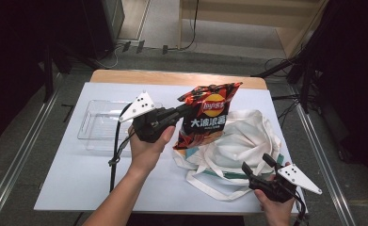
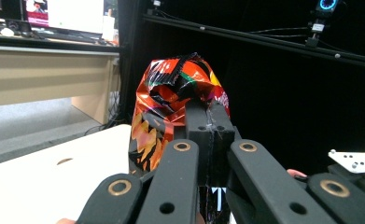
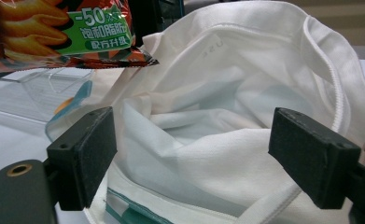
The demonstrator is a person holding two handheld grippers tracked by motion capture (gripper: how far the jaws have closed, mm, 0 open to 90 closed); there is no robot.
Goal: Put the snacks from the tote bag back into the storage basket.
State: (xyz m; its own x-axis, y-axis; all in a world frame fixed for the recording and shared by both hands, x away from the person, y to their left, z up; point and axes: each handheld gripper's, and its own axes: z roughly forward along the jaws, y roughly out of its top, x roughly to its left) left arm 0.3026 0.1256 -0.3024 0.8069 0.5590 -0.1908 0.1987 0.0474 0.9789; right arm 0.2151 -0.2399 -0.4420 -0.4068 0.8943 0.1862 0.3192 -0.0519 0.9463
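Chip bag (image 1: 205,115), glossy red-orange and black with a yellow-red logo, top crumpled, hangs above the tabletop's middle, over the white tote bag (image 1: 240,141) near the right edge. Left gripper (image 1: 184,109) has its jaws clenched on the bag's upper corner. Right gripper (image 1: 256,167) jaws spread, released, at the tote's near rim.

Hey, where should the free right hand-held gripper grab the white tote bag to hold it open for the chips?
Best bet: the near rim of the tote bag, approached from the person's side. The hemmed edge is a thin fold the open right hand-held gripper already straddles, and lifting it would likely widen the mouth.
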